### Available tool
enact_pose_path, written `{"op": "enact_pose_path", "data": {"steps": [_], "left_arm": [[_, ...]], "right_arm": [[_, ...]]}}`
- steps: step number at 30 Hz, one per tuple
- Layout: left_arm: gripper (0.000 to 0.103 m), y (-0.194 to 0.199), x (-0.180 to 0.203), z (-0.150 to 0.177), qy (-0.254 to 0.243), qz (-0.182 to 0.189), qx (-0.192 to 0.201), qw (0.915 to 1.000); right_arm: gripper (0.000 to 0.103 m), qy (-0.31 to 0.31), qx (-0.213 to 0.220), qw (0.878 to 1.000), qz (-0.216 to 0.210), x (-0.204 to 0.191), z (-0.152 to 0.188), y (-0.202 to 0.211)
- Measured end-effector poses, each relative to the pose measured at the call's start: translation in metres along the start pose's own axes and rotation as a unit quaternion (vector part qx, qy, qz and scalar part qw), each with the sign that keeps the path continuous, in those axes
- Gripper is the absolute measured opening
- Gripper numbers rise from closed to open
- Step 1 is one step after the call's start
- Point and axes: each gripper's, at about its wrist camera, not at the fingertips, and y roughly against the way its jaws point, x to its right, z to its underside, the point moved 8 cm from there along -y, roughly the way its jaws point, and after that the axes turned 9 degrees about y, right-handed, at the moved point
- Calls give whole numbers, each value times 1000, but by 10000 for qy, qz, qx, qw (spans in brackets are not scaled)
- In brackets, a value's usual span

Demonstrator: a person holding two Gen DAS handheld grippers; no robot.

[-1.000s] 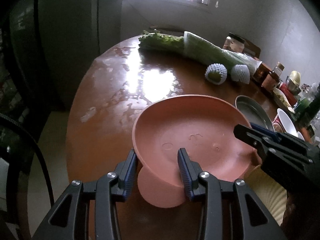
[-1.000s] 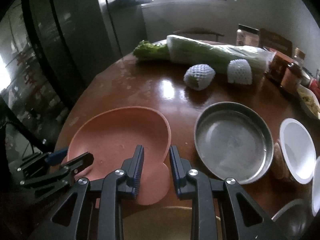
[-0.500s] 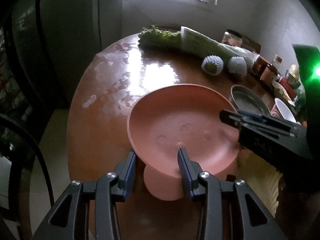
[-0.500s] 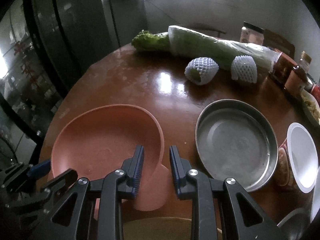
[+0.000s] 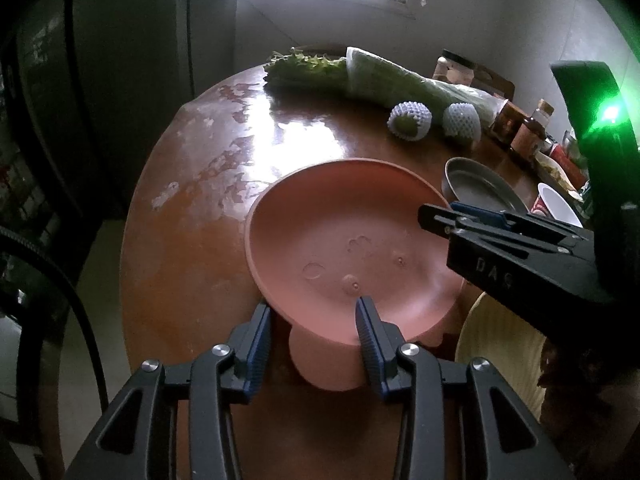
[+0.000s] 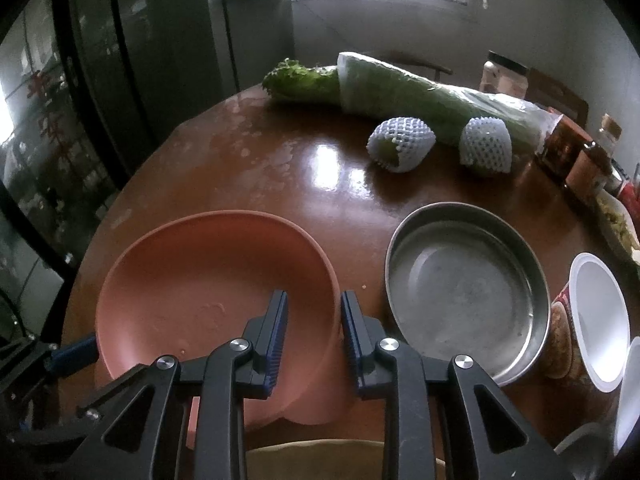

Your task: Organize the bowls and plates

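Note:
A salmon-pink plate (image 5: 352, 240) with ear-shaped tabs is held tilted above the round brown table (image 5: 192, 208). My left gripper (image 5: 314, 334) straddles its near rim, one finger under and one over. My right gripper (image 6: 314, 322) grips the plate's right rim (image 6: 320, 264) between its narrow jaws; it shows in the left wrist view (image 5: 500, 236) too. A steel dish (image 6: 464, 288) lies to the right of the plate. A cream plate (image 5: 504, 352) lies at the near table edge, partly under the right gripper.
Bagged greens (image 6: 400, 88) and two net-wrapped fruits (image 6: 400, 142) lie at the table's far side. Jars and bottles (image 6: 572, 148) stand at the right. A white-lidded cup (image 6: 596, 320) sits right of the steel dish. A dark cabinet (image 6: 120, 80) stands to the left.
The pink plate has been lifted and tilted, both grippers rising with it. The right gripper's body has come further into the left wrist view.

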Motion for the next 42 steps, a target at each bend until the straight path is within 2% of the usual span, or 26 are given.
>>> {"op": "enact_pose_path", "data": {"steps": [5, 8, 12, 24, 28, 33, 42], "left_arm": [[43, 1, -5, 0, 70, -64, -15, 10000], [46, 6, -11, -2, 71, -186, 76, 9998], [47, 11, -16, -3, 96, -274, 125, 9995], [55, 44, -9, -3, 52, -168, 442, 9989], [56, 54, 0, 4, -44, -45, 477, 9988], [56, 60, 14, 16, -178, 107, 429, 9989], [56, 60, 43, 43, -454, 326, 198, 9982]], "right_arm": [[29, 35, 169, 9998, -25, -2, -3, 7], [36, 36, 356, 9994, -31, -3, -7, 18], [38, -11, 510, 9987, -44, -1, -10, 31], [46, -162, 973, 9950, -166, 7, -2, 93], [47, -189, 1072, 9936, -314, 3, 14, 117], [47, -255, 994, 9931, -562, -6, 52, 140], [47, -634, 632, 9944, -557, -10, 133, 163]]}}
